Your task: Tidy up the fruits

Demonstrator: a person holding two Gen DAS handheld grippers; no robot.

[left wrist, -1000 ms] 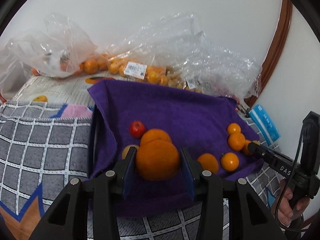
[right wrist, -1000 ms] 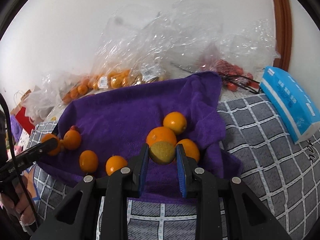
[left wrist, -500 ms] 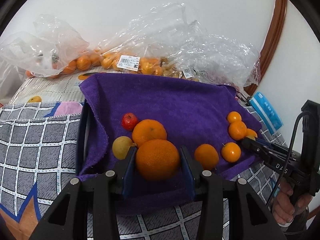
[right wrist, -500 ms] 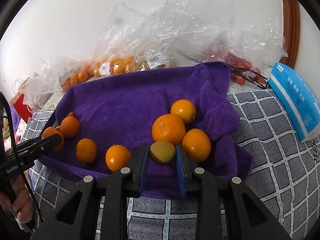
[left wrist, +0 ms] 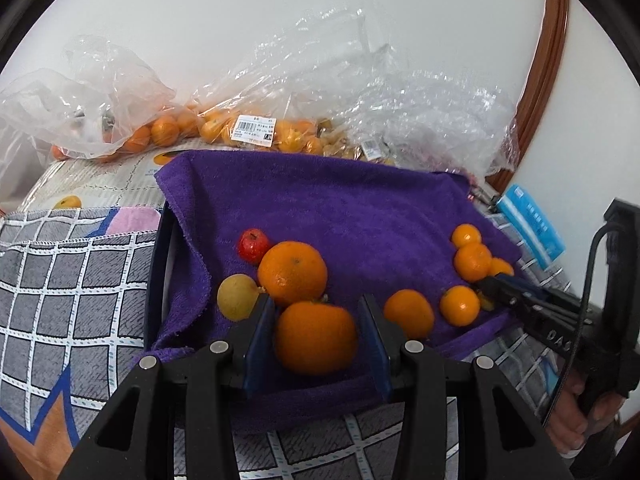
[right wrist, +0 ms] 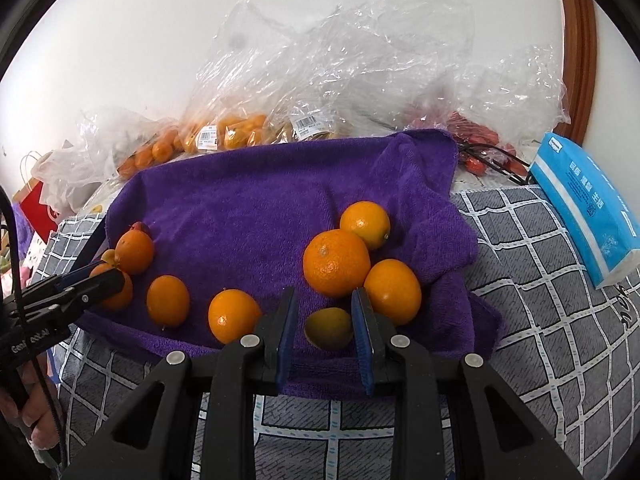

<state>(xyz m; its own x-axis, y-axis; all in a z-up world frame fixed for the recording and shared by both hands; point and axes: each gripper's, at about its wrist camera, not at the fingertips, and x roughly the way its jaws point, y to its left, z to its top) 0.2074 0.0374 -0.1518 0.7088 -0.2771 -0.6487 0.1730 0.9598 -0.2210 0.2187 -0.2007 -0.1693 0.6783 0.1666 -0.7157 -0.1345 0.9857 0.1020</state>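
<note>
A purple towel (left wrist: 340,208) lies spread over a grey checked cloth (right wrist: 540,320), with loose fruit scattered on it. At the towel's near edge, toward its left side, the left gripper (left wrist: 316,300) straddles a large orange (left wrist: 315,338). Its jaws have just been opening, and a thin gap shows beside the right pad, so the orange sits between them unclamped. The orange is round, and the green stem end on top points away from the camera. Also at the near edge, toward the towel's right side, the right gripper (right wrist: 325,296) is closed narrowly on a small greenish-yellow fruit (right wrist: 329,328). This fruit is oval, and its long axis runs crosswise from pad to pad. On the right gripper's black body the letters "DAS" can be read. Behind the towel's far edge, clear plastic bags (left wrist: 120,92) of small oranges carry white barcode labels (left wrist: 254,131), the print too small to read. A blue tissue pack (right wrist: 584,208) lies right of the towel; its writing is illegible.
</note>
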